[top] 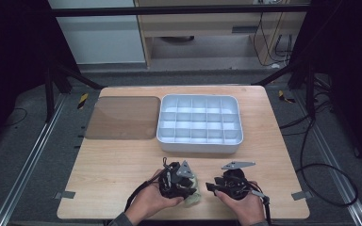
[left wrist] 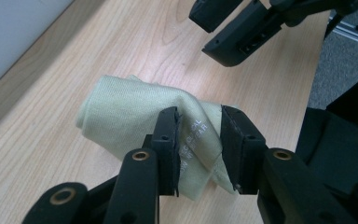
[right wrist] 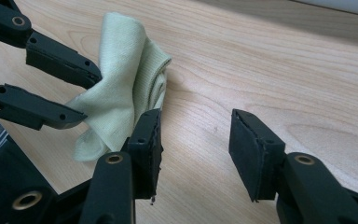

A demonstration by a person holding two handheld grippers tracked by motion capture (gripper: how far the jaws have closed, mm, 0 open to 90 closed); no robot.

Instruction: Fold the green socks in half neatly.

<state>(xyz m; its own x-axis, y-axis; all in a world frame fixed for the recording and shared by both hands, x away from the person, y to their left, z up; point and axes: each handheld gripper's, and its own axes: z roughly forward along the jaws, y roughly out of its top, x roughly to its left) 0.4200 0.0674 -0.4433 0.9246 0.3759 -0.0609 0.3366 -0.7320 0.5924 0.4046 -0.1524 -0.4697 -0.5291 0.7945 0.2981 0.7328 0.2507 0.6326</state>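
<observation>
A pale green folded cloth [top: 193, 198] [left wrist: 126, 107] [right wrist: 121, 65] lies on the wooden table [top: 113, 169] near its front edge. My left gripper [top: 191, 190] [left wrist: 199, 135] stands around the cloth's near end. The fabric bulges loosely between the jaws and is not squeezed flat, so the gripper reads as open. My right gripper [top: 211, 187] [right wrist: 196, 135] faces it from the right, open, with bare wood between its pads. Its left jaw sits just beside the cloth's edge. In the left gripper view the right gripper [left wrist: 208, 36] hovers beyond the cloth.
A white tray [top: 198, 147] with several small compartments stands at the middle back of the table. A brown translucent flat sheet [top: 122, 117] lies to its left. The table's front edge runs just below both hands. Cables lie on the floor at the right.
</observation>
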